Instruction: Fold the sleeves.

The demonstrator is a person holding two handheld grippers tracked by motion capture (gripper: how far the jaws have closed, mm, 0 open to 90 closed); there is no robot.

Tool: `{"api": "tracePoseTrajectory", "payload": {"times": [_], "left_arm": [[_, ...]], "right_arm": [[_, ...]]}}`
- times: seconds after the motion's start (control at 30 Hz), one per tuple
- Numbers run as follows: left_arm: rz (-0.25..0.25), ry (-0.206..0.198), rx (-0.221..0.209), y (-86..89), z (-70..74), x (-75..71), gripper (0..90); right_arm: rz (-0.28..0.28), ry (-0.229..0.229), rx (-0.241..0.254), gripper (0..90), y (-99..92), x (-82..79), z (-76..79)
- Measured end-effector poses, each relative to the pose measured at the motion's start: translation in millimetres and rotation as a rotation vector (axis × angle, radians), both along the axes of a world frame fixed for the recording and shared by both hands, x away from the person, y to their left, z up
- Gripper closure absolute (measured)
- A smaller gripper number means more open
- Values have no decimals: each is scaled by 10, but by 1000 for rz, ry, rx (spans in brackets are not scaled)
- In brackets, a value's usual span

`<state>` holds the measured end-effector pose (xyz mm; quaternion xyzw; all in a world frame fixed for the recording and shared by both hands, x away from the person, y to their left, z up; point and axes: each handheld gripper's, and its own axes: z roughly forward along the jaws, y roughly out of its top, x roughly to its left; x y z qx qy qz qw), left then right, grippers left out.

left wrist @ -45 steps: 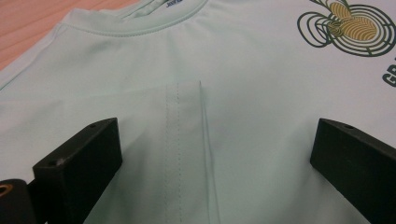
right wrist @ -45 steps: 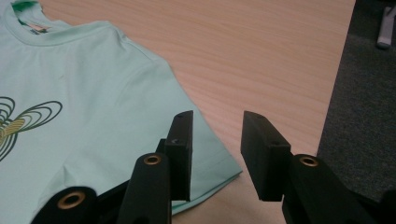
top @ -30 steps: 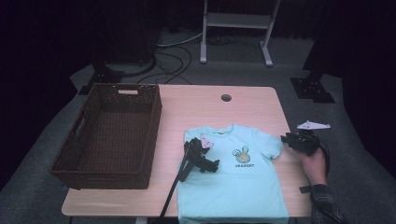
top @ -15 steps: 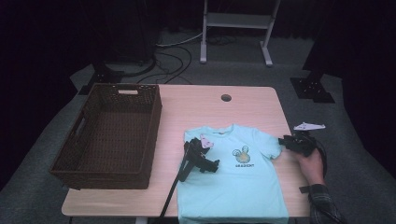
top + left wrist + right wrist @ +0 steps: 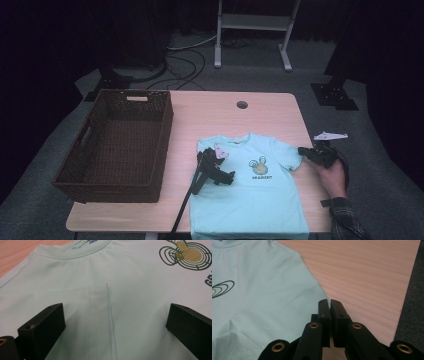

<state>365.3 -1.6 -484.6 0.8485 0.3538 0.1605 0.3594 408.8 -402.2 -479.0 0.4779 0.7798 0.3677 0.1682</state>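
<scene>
From above, the light green T-shirt [image 5: 255,192] lies flat at the tabletop's [image 5: 215,112] near edge, right of the wicker basket [image 5: 117,145]. Your left gripper [image 5: 212,167] rests on its left chest; your right gripper [image 5: 306,152] sits at the sleeve by the right edge.

Your left gripper's view shows its jaws spread wide over the shirt's folded sleeve hem.

In your right gripper's view, the jaws have just closed at the sleeve edge; whether they pinch fabric you cannot tell.

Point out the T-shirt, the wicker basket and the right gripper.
T-shirt [image 5: 260,200]: high view, on the plain front below the printed logo.
wicker basket [image 5: 165,135]: high view, on its right wall.
right gripper [image 5: 330,305]: right gripper view, between the two closed jaw tips at the sleeve edge.
</scene>
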Motion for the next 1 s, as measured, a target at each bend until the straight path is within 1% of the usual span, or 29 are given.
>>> {"api": "tracePoseTrajectory", "payload": {"times": [0.1, 0.27, 0.5, 0.63, 0.7, 0.9, 1.0], "left_arm": [[0, 0, 0, 0, 0, 0, 10], [0, 0, 0, 0, 0, 0, 10], [0, 0, 0, 0, 0, 0, 10], [0, 0, 0, 0, 0, 0, 10], [0, 0, 0, 0, 0, 0, 10], [0, 0, 0, 0, 0, 0, 10], [-1, 0, 0, 0, 0, 1, 10]], "right_arm": [[-2, -2, -9, 874, 7, 0, 12], [6, -6, 0, 874, 36, -1, 60], [23, -43, -2, 874, 120, -27, 162], [28, -54, -2, 874, 162, -30, 186], [28, -57, -10, 875, 175, -28, 188], [4, -67, 33, 876, 175, -50, 201], [7, -80, 24, 878, 214, -67, 223]]}}
